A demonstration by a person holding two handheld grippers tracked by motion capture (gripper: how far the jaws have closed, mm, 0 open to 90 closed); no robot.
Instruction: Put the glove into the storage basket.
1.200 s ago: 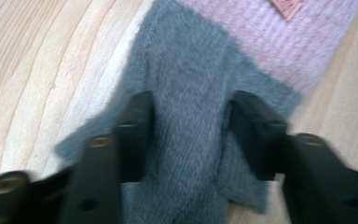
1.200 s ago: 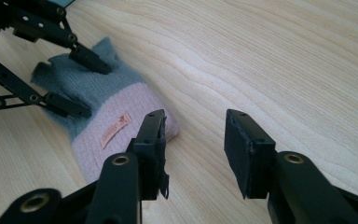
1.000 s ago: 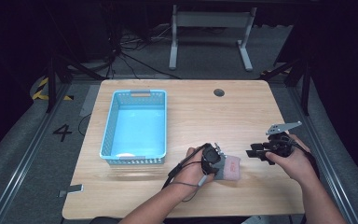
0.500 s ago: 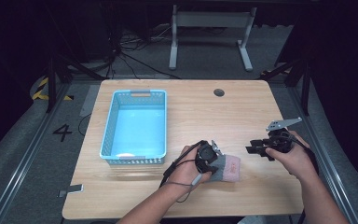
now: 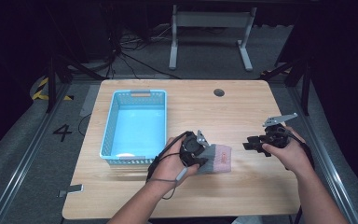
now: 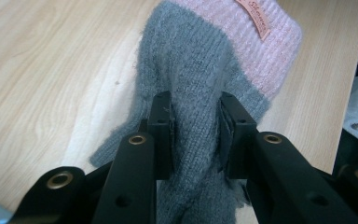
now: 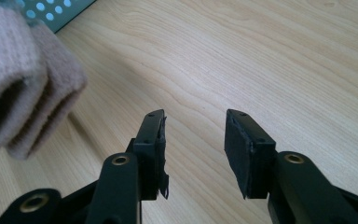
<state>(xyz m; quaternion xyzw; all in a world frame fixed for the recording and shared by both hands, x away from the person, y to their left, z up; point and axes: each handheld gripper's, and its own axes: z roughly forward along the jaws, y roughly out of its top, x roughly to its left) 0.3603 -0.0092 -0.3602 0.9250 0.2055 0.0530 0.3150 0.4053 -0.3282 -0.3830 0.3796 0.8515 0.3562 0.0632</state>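
Note:
A grey knitted sock (image 5: 216, 157) with a pink cuff (image 6: 256, 51) lies on the wooden table (image 5: 242, 107), right of the blue basket (image 5: 137, 123). My left gripper (image 5: 196, 151) is shut on the sock's grey part (image 6: 196, 126), jaws pinching a fold of the knit. In the right gripper view the pink cuff (image 7: 21, 79) sits at the upper left, apart from the jaws. My right gripper (image 5: 254, 143) is held open over bare table to the right of the sock, nothing between its pads (image 7: 240, 149).
The blue basket holds a small pale item (image 5: 126, 155) near its front wall. A round cable hole (image 5: 219, 92) is in the table's far side. Bare wood stretches behind and to the right of the sock.
The left gripper and the sock have shifted slightly left toward the basket. The right gripper has stayed open at about the same spot.

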